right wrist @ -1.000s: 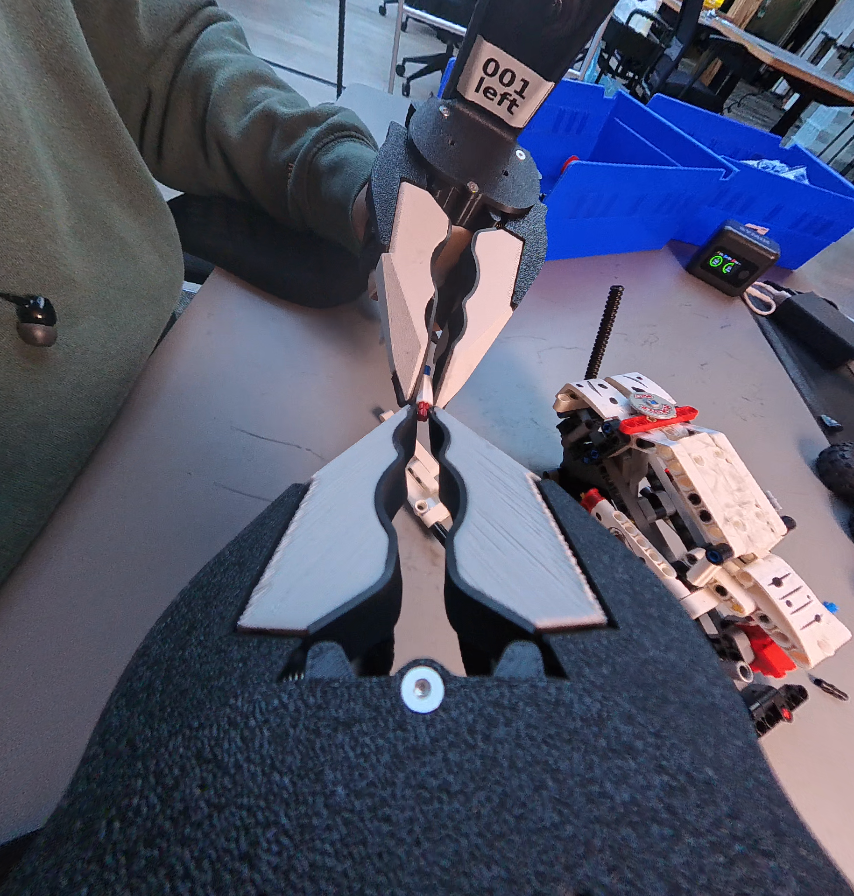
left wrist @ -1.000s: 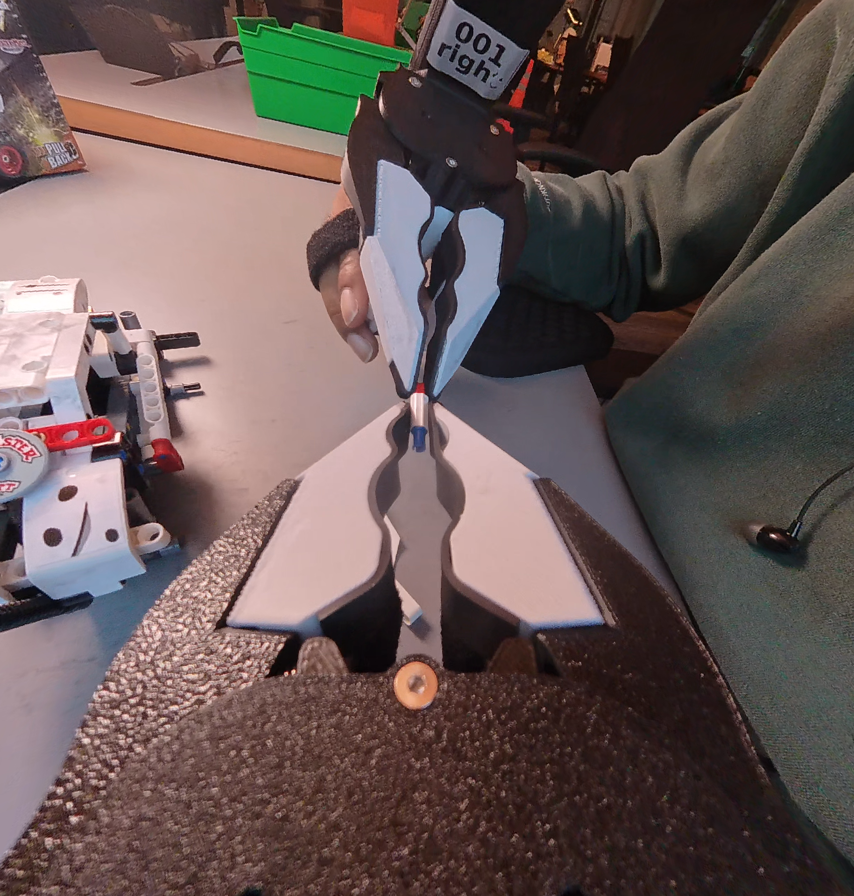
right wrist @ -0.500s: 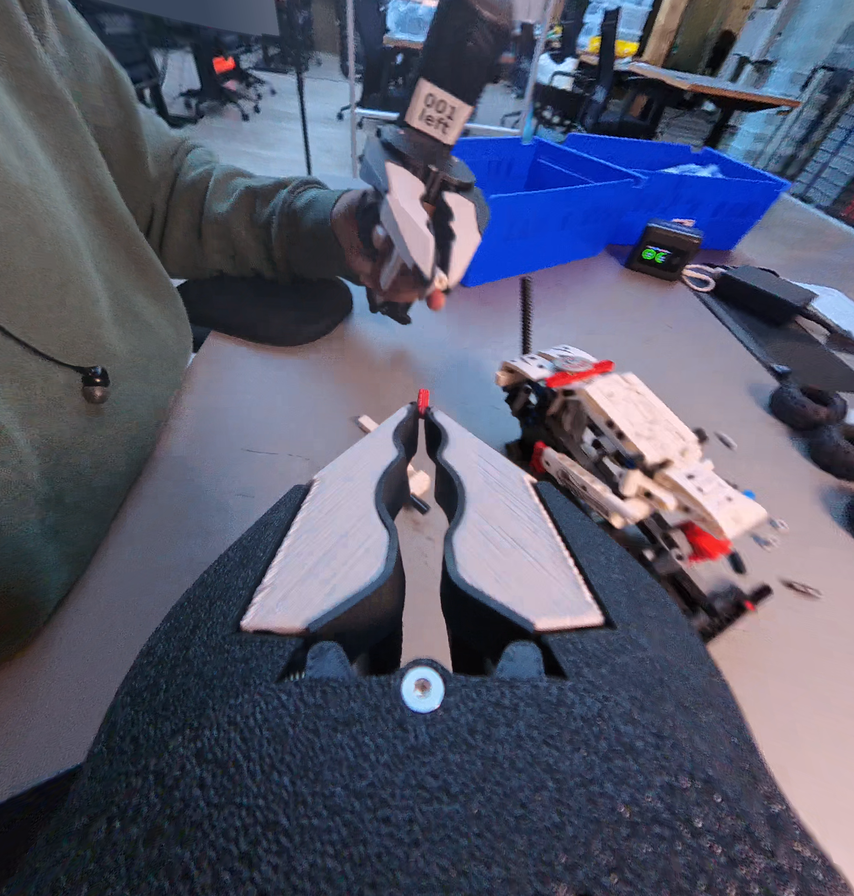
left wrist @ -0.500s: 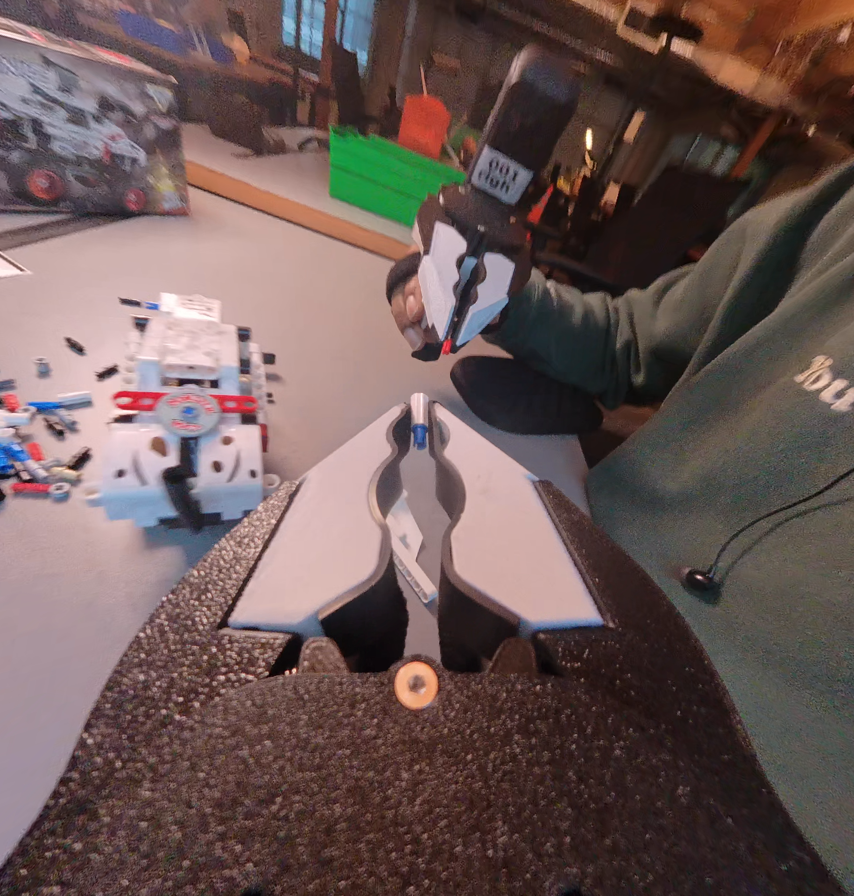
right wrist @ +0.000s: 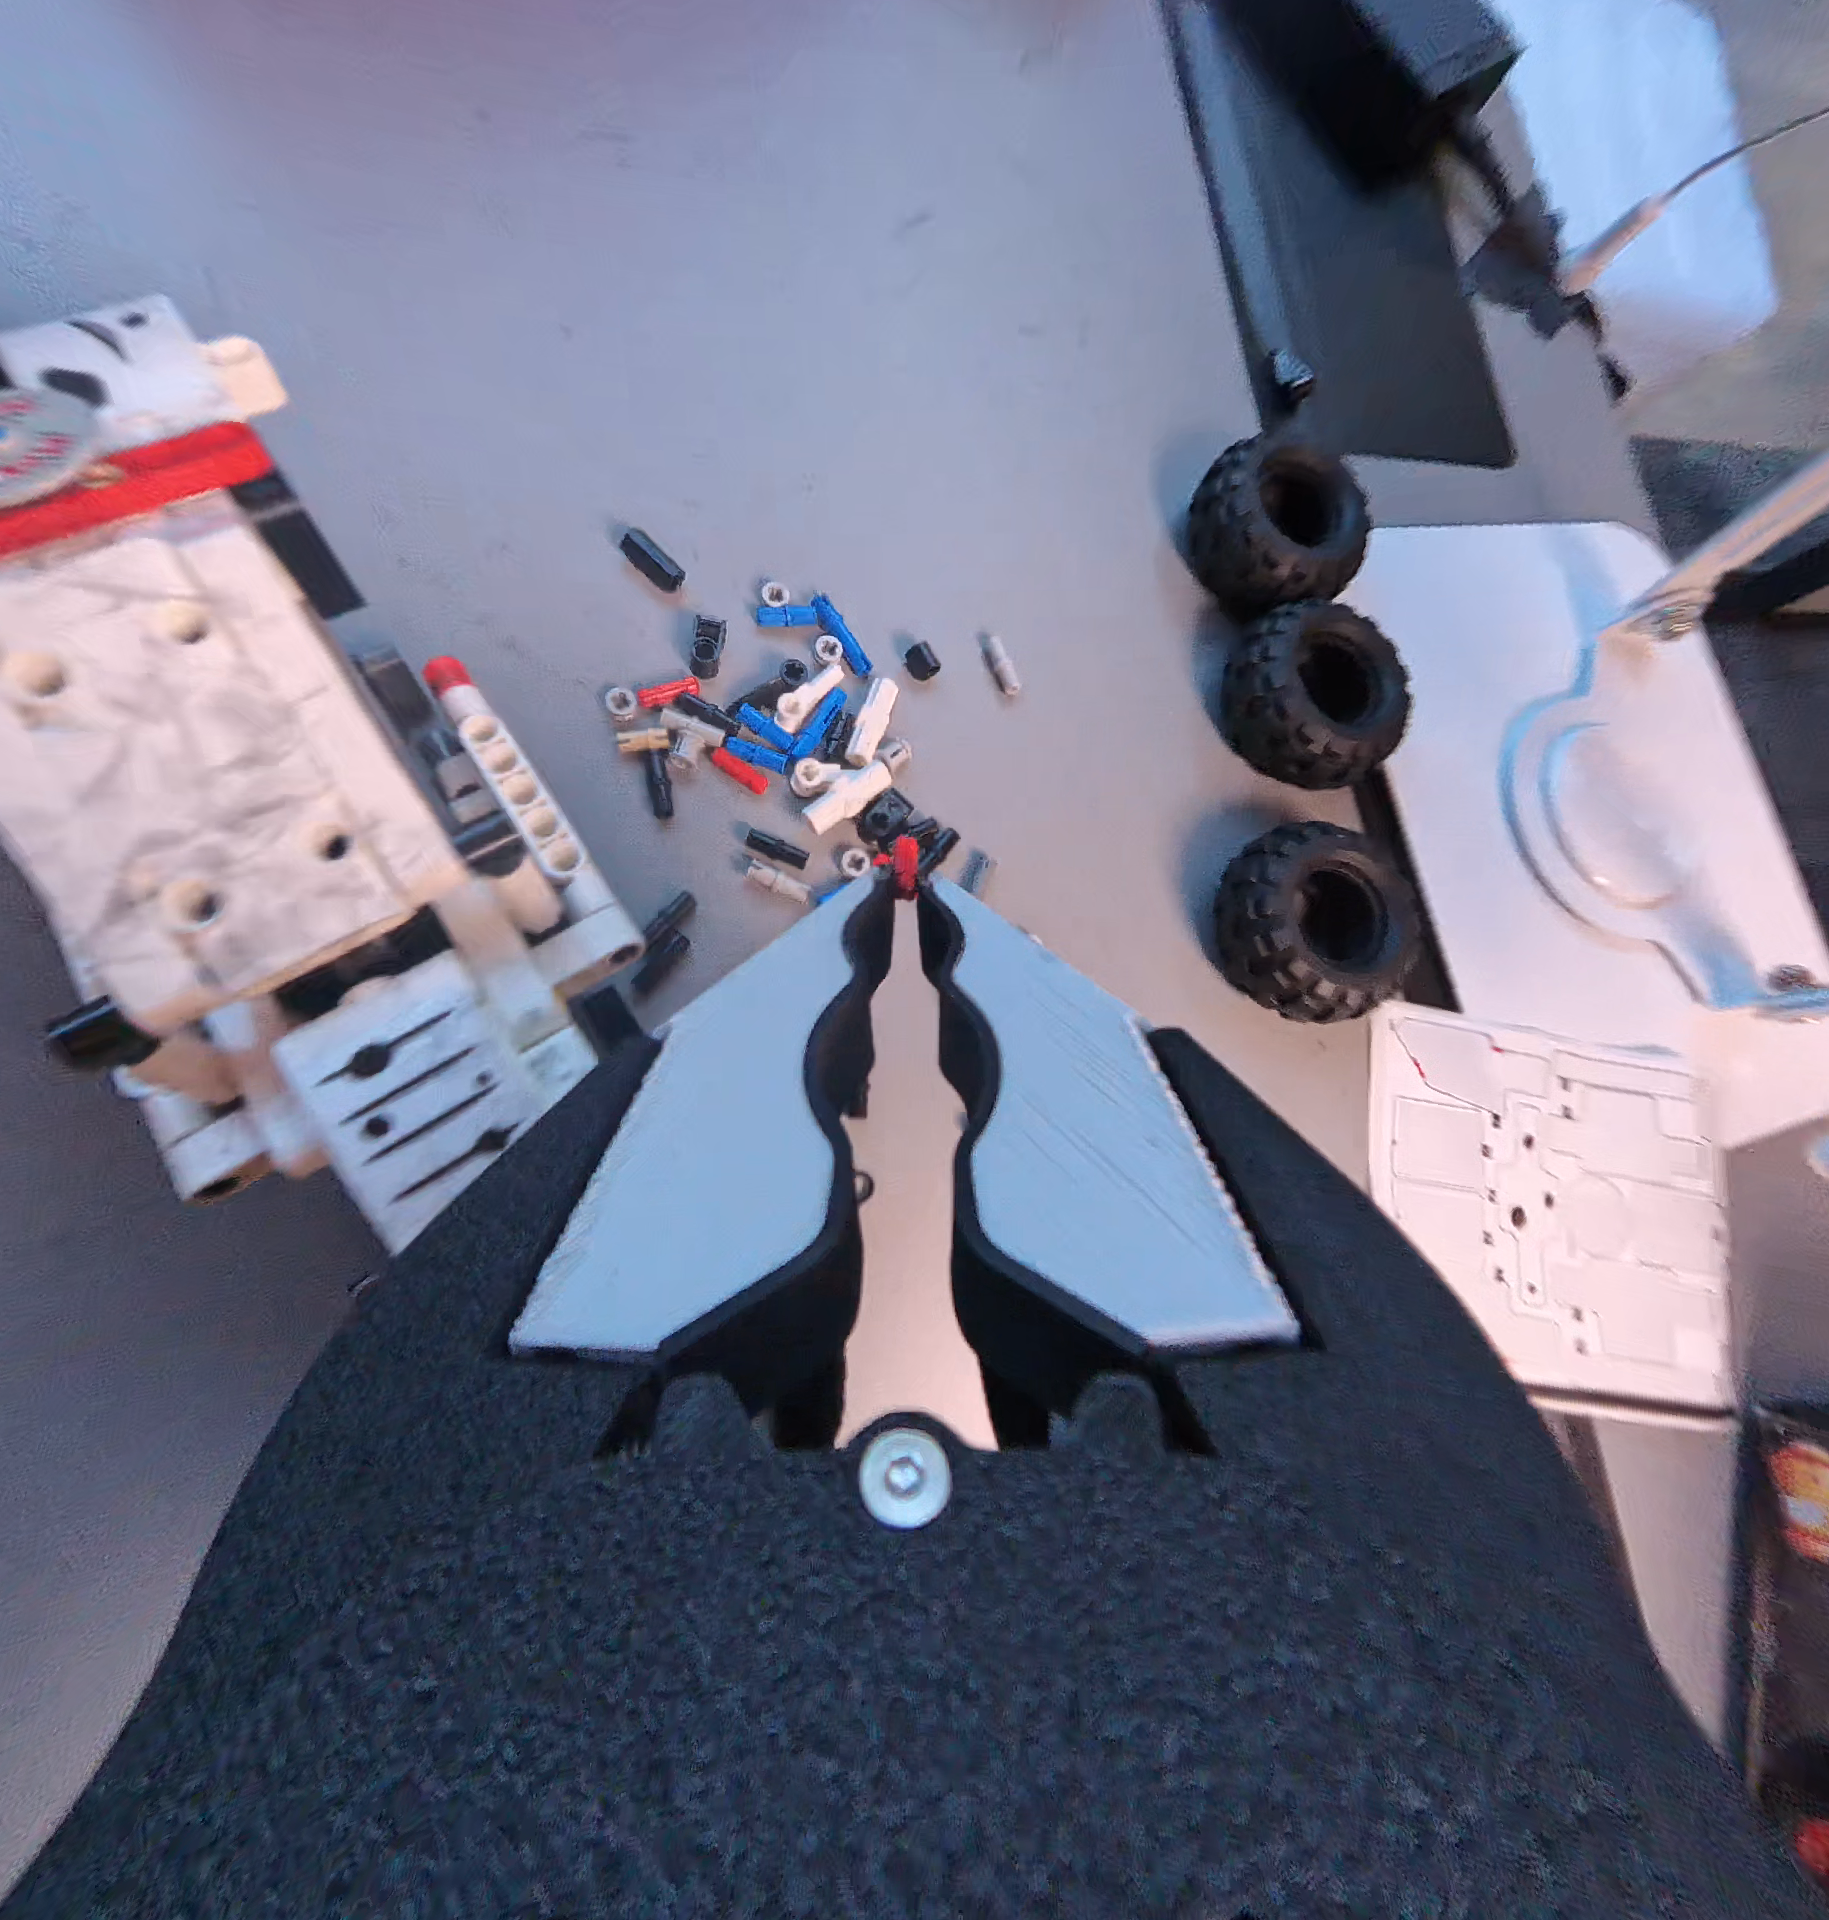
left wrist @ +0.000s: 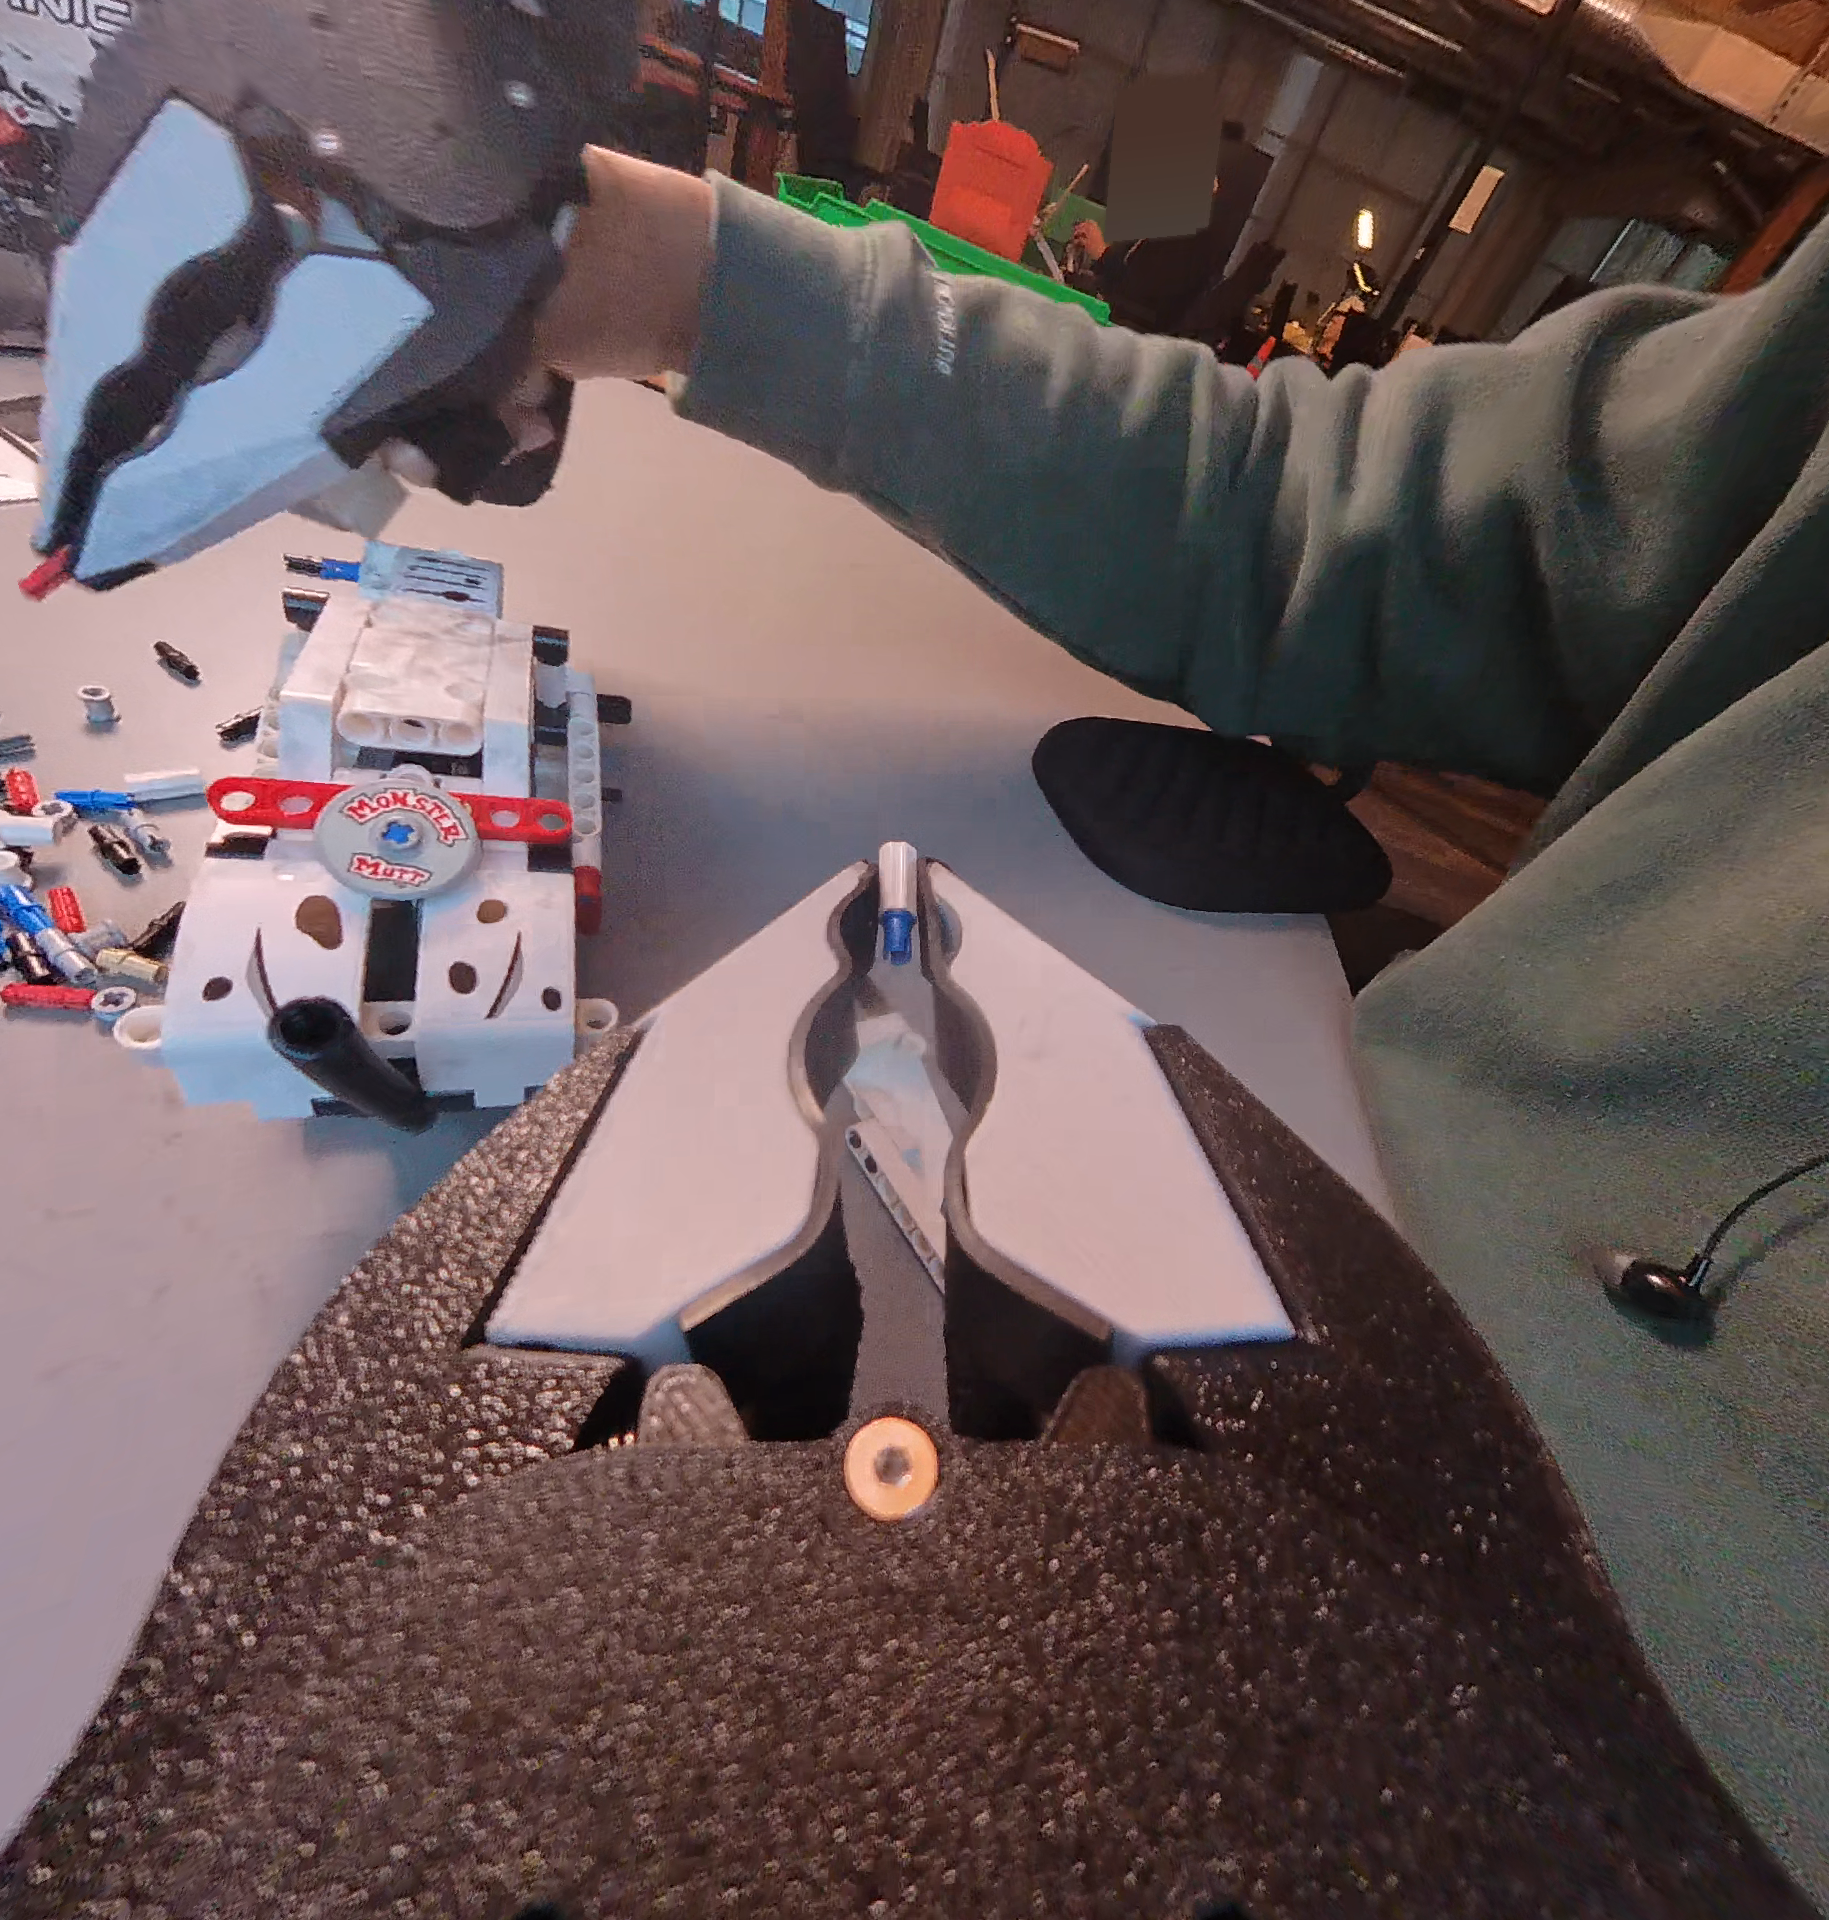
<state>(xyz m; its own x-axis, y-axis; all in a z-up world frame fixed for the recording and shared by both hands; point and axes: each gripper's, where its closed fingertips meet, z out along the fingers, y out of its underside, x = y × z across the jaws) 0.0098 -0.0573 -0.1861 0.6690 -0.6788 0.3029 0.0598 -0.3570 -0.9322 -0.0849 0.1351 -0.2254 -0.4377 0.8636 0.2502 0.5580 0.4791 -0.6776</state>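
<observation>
Grey desk [right wrist: 889, 260]. Left gripper [left wrist: 899, 883] fingers clamped on grey-blue connector pin [left wrist: 895, 896]. Right gripper [right wrist: 902, 883] fingers pinching red pin [right wrist: 902, 860] above loose-parts pile [right wrist: 785, 727], beside toy truck [right wrist: 214, 779].

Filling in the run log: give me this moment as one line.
left tool: shut on grey-and-blue pin | right tool: shut on red pin, above loose parts pile | toy truck: on table

The white toy truck [right wrist: 193, 790] is blurred and cut off at the right wrist view's left edge.
</observation>
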